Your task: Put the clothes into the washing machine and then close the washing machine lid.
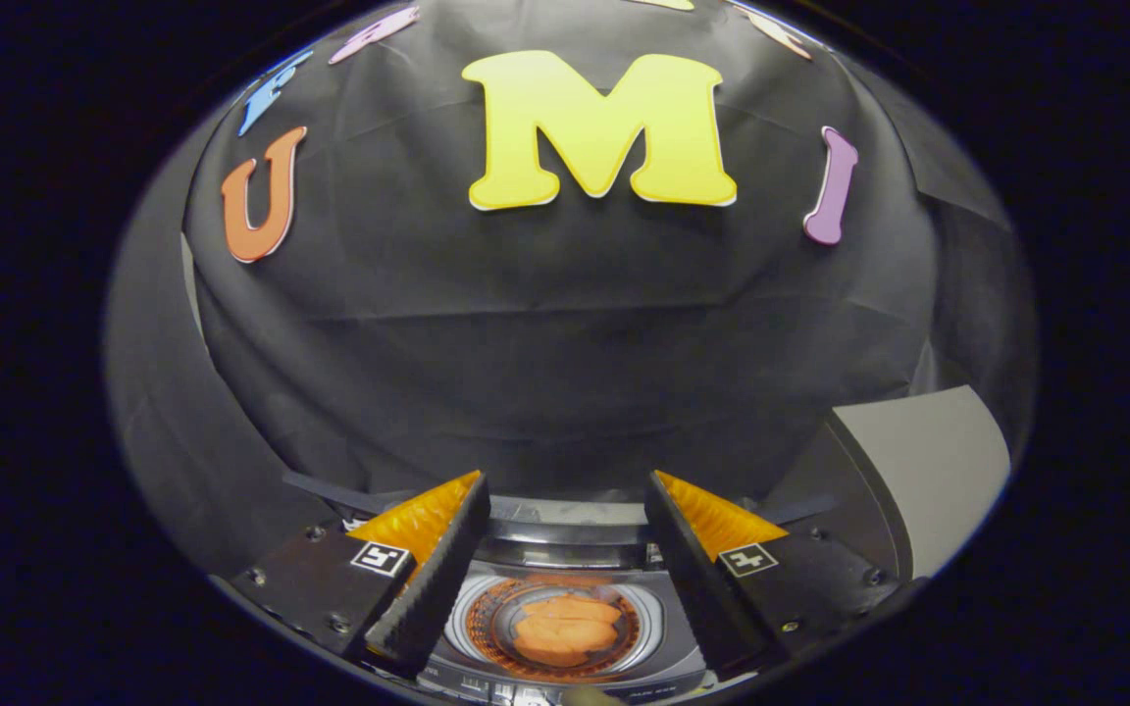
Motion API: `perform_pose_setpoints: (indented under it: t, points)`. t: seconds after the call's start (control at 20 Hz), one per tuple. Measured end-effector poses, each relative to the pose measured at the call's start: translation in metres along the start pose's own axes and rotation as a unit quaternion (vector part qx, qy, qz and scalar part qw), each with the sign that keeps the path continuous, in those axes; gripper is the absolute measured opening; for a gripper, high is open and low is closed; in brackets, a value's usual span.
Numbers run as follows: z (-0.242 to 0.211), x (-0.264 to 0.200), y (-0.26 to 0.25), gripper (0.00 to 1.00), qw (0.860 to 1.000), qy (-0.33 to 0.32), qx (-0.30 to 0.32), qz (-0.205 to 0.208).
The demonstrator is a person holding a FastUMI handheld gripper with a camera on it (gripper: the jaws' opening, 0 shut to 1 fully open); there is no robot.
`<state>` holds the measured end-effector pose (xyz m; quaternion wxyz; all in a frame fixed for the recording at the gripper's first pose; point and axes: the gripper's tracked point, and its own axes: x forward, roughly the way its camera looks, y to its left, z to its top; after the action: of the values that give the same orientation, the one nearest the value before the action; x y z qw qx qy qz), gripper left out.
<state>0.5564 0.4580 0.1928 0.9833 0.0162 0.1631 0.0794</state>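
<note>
Tongs (pixel 565 544): spread wide, holding nothing.
Washing machine (pixel 565 628): below and between the fingers, at 6 o'clock, drum open to view.
Clothes (pixel 565 628): an orange bundle lying inside the drum.
Lid (pixel 918 471): grey panel raised at 4 o'clock, beyond the right finger.
</note>
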Motion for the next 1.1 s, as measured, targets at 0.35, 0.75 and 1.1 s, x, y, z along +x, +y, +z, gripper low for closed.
perform_pose_setpoints:
  t: [0.35,0.75,1.1]
  points:
    - [-0.05,-0.037,0.0,1.0,1.0,0.025,-0.014,0.004]
    - [-0.109,-0.06,-0.012,1.0,0.996,0.075,-0.036,0.013]
    - [-0.11,-0.088,-0.031,1.0,0.997,0.071,-0.025,0.017]
